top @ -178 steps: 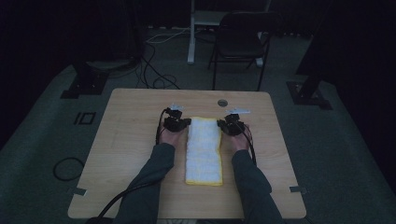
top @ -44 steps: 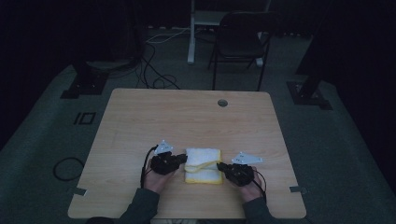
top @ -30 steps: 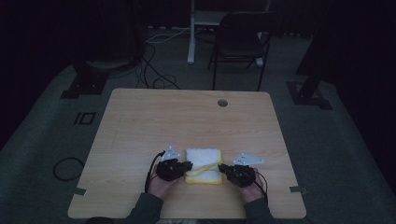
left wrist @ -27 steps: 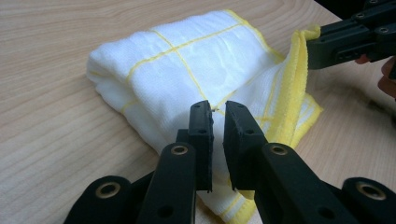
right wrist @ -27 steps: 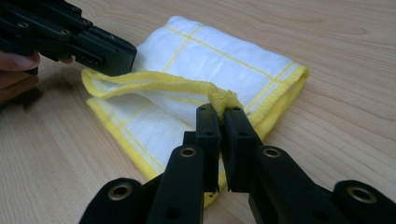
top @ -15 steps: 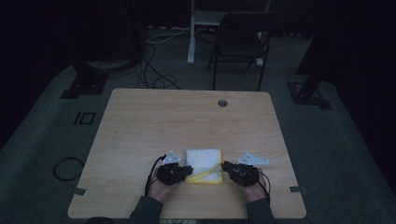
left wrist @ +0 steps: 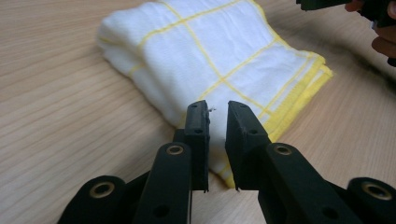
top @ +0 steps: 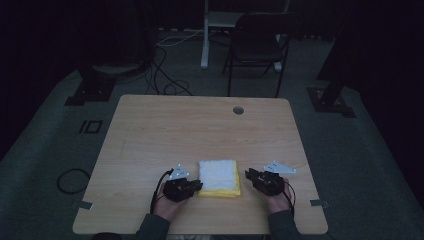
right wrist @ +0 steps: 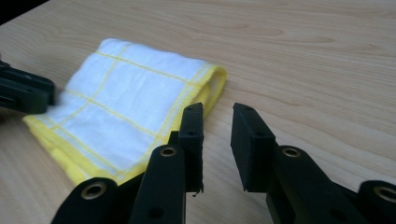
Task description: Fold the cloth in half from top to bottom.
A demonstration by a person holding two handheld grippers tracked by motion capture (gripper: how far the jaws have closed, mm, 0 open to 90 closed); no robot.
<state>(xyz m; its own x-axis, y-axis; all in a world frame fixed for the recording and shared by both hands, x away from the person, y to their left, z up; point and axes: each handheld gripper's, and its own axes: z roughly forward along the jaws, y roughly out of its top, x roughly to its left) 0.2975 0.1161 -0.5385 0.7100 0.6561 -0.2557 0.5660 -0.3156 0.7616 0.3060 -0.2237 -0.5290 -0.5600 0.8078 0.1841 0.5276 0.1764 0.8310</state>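
The folded cloth (top: 218,177) lies between both grippers; bare table (top: 200,130) stretches open beyond it.

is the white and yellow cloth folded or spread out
Folded: the cloth lies as a compact stacked rectangle, with doubled yellow edges and a rounded fold.

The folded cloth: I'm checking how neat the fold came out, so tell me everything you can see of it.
The folded cloth is white, soft-looking woven fabric with a thin yellow grid and yellow hems. It lies flat as a compact, several-layer rectangle on the wooden table, near the person's edge. One side shows a rounded fold; the yellow hems stack along the near edge, roughly aligned. The left gripper is at its left edge with nothing between the pads, and the right gripper stands clear on its right.
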